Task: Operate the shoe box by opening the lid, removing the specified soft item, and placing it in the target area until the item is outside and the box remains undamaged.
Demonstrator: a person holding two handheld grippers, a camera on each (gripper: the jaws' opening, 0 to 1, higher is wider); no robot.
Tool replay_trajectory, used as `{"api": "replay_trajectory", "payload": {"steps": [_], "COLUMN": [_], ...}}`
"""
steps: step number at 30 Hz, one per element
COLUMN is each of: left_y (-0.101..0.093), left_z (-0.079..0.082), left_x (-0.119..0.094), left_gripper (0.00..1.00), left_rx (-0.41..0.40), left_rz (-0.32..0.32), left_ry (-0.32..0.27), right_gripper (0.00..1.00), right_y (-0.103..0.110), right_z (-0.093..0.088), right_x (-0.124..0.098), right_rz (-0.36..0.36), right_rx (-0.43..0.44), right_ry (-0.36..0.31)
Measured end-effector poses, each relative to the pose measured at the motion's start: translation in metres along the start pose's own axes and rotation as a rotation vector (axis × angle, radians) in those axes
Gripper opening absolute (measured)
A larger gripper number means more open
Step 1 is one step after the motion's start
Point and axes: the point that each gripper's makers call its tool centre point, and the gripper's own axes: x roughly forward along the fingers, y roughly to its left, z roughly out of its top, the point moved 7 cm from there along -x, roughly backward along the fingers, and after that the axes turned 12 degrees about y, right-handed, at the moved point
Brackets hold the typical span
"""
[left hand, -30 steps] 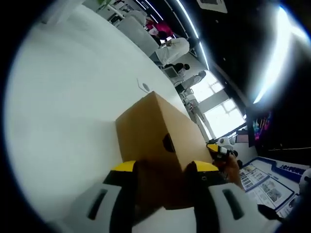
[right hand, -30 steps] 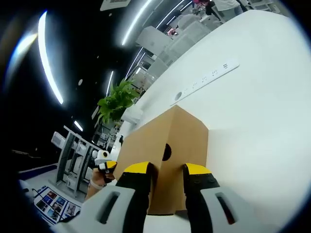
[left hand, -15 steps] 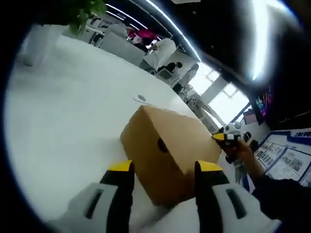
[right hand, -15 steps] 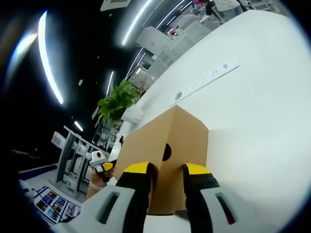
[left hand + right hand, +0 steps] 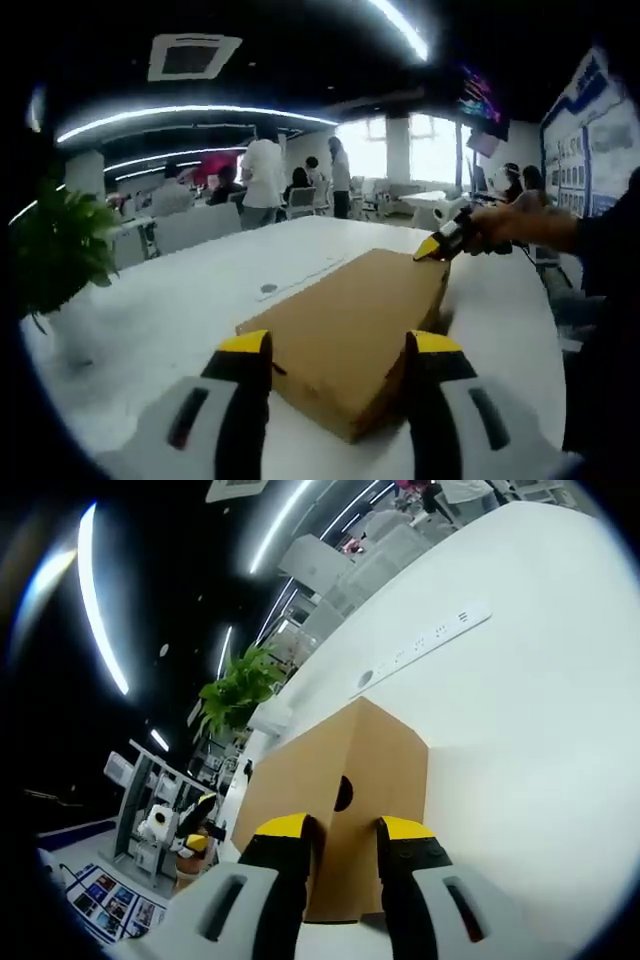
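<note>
The right gripper sits low against one short end of the shoe box, its yellow-tipped jaws drawn narrow and straddling the box's vertical corner edge just below the round finger hole; they look pressed onto the cardboard, though whether they truly pinch it or only rest against it is hard to say. The left gripper stands at the opposite end, jaws spread wide with nothing between them, and the box's near corner lies just ahead of and between the tips. From there the closed brown box runs lengthwise away across the white table, its long axis pointing toward the right gripper, whose yellow tip touches the far top corner with the person's hand behind it. A power strip lies well apart on the tabletop, and a potted plant stands off to one side. By my judgement the right gripper is the nearer one to the lid edge, so lifting likely starts there while the left steadies. Compared with a second ago, the left gripper has pulled back from the box end and levelled out, its jaws opened from a close straddle to a wide stance; the right gripper's view is unchanged, box and jaws alike.
</note>
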Motion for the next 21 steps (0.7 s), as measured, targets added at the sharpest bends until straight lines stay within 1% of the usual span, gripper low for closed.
{"api": "replay_trajectory", "payload": {"steps": [1,3,5,7,8,9,12,14,15,16,17,18,20,21], "left_y": [-0.003,-0.009,-0.015,-0.018,-0.020,-0.023,-0.033,-0.038,-0.042,-0.045,-0.048,-0.051,-0.060,-0.063], "left_z": [0.000,-0.001,-0.002,-0.006,-0.007,-0.008,-0.012,-0.013,-0.015,-0.016,-0.020,-0.022,-0.028,-0.030], "left_x": [-0.001,-0.001,0.000,0.001,0.002,0.003,0.007,0.009,0.012,0.013,0.017,0.019,0.025,0.028], "left_gripper": [0.56,0.58,0.60,0.61,0.61,0.61,0.63,0.62,0.62,0.62,0.62,0.62,0.62,0.62], "left_rx": [0.043,0.101,0.154,0.216,0.230,0.262,0.300,0.347,0.410,0.452,0.511,0.529,0.535,0.567], "left_rz": [0.019,0.030,0.043,0.070,0.074,0.081,0.089,0.100,0.130,0.151,0.167,0.170,0.156,0.163], "left_ry": [0.007,0.034,0.045,0.078,0.080,0.090,0.104,0.111,0.130,0.143,0.164,0.169,0.185,0.201], "right_gripper": [0.26,0.26,0.25,0.25,0.25,0.25,0.25,0.25,0.25,0.25,0.25,0.25,0.25,0.25], "right_y": [0.000,0.000,0.001,0.000,0.001,0.000,0.000,0.000,-0.001,-0.001,-0.001,-0.001,-0.001,-0.002], "right_z": [0.000,0.001,0.000,0.000,0.000,0.000,0.001,0.002,0.002,0.002,0.002,0.002,0.002,0.002], "right_x": [-0.001,0.000,-0.001,-0.001,0.000,-0.001,0.000,-0.001,-0.001,-0.001,-0.001,-0.001,-0.001,-0.001], "right_rz": [-0.001,-0.003,-0.003,-0.001,-0.002,-0.002,-0.004,-0.004,-0.004,-0.005,-0.004,-0.003,-0.004,-0.004], "right_rx": [-0.002,-0.002,-0.003,0.000,-0.001,-0.001,-0.001,-0.001,-0.001,-0.001,0.000,0.001,-0.001,-0.002], "right_ry": [0.001,0.001,0.002,0.001,0.001,0.001,0.002,0.004,0.003,0.003,0.003,0.003,0.003,0.002]}}
